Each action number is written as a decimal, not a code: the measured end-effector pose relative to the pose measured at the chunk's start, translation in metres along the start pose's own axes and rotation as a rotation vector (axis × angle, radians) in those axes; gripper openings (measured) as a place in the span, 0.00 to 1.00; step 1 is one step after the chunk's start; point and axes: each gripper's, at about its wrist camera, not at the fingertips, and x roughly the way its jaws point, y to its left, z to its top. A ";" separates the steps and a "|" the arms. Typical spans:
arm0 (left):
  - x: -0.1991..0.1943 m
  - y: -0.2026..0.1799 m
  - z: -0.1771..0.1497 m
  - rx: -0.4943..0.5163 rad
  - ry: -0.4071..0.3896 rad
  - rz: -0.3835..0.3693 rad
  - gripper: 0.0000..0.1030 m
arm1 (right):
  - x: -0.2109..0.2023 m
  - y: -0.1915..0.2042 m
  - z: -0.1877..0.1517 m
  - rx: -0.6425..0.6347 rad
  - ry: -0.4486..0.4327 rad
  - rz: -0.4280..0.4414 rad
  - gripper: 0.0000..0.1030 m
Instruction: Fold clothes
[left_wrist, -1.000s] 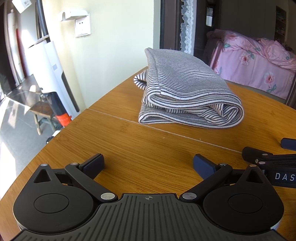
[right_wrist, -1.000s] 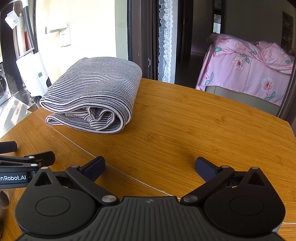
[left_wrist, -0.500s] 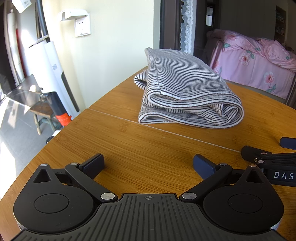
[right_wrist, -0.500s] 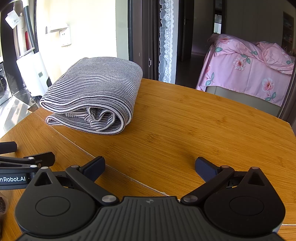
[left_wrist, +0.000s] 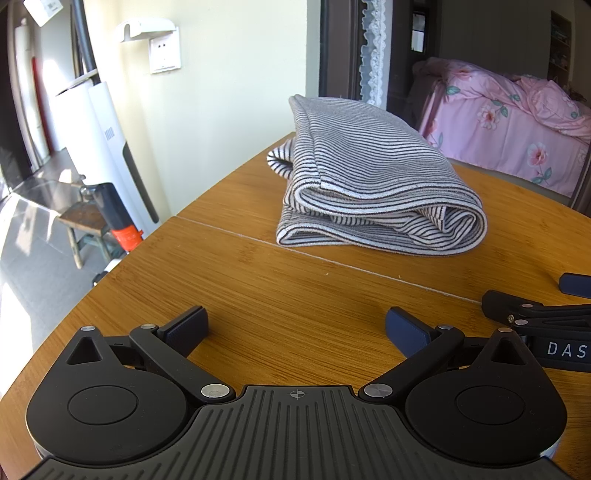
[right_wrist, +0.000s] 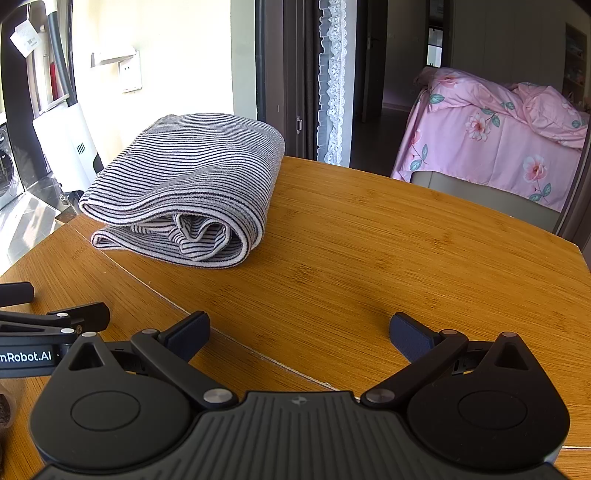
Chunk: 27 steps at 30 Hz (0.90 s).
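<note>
Two grippers are resting low over the table (left_wrist: 295, 295), side by side, and both are holding nothing. Starting from the left, the left gripper (left_wrist: 295, 328) is keeping its jaws spread wide, with only bare wood showing between its blue pads (left_wrist: 186, 328). Ahead of it and a little to its right, the shirt (left_wrist: 373, 184) is lying folded in a thick striped bundle, well apart from the fingertips, beyond a seam (left_wrist: 332, 260) that is crossing the wood. To the right, the right gripper (right_wrist: 299, 330) is also standing wide open over bare wood. From this one the shirt (right_wrist: 192, 184) is sitting ahead and to its left, with its rolled end facing the camera. Far behind, a pink cover (right_wrist: 498, 136) is hanging in another room.
</note>
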 end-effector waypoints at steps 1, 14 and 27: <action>0.000 0.000 0.000 0.000 0.000 0.000 1.00 | 0.000 0.000 0.000 0.000 0.000 0.000 1.00; 0.000 0.000 0.001 0.001 0.000 0.000 1.00 | 0.000 0.000 0.000 0.000 0.000 0.000 1.00; -0.001 -0.001 0.000 0.000 0.000 0.001 1.00 | 0.000 0.000 0.000 0.000 0.000 0.000 1.00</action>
